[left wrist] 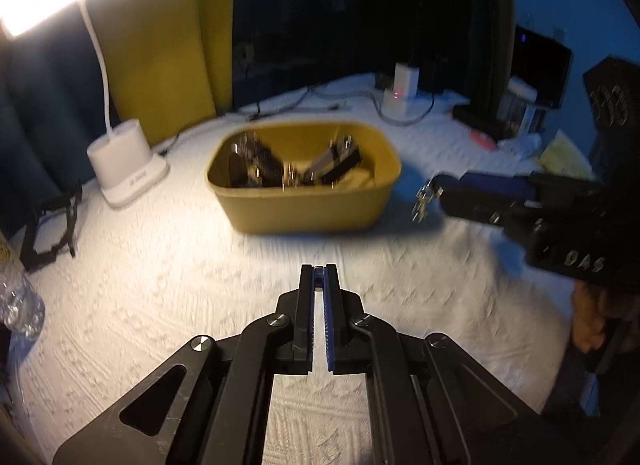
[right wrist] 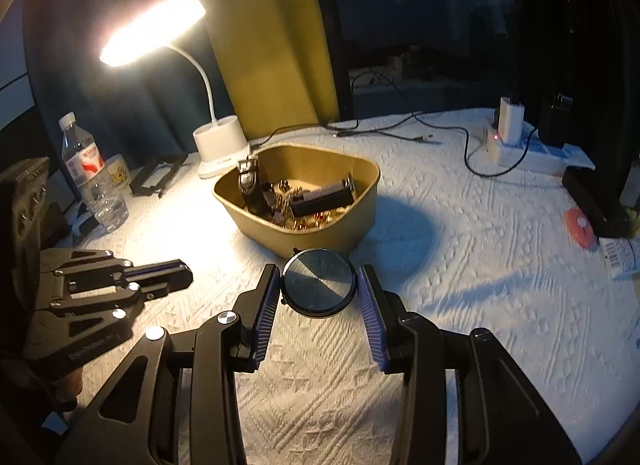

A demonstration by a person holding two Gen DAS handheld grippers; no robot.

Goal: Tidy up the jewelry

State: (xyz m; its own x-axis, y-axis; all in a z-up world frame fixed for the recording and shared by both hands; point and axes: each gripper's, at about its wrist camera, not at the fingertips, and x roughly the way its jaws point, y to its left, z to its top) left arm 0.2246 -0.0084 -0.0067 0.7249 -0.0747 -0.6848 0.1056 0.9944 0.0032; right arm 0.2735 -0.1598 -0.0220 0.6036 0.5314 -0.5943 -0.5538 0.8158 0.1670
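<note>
A tan bin [left wrist: 304, 201] [right wrist: 352, 201] holds watches, straps and small jewelry on the white cloth. My right gripper [right wrist: 319, 285] holds a round dark watch face [right wrist: 320, 284] between its blue pads, just in front of the bin; in the left wrist view [left wrist: 434, 195] it carries a dangling metal piece [left wrist: 422, 201] right of the bin. My left gripper [left wrist: 319, 277] is shut with nothing large between its pads, low over the cloth in front of the bin; it also shows in the right wrist view [right wrist: 186, 269] at the left.
A lit white desk lamp [right wrist: 218, 149] stands behind the bin. A water bottle [right wrist: 94, 181] and mug [right wrist: 118, 177] are at the left. A power strip [right wrist: 520, 149] with cables lies at the back right. An orange item [right wrist: 578, 227] lies right.
</note>
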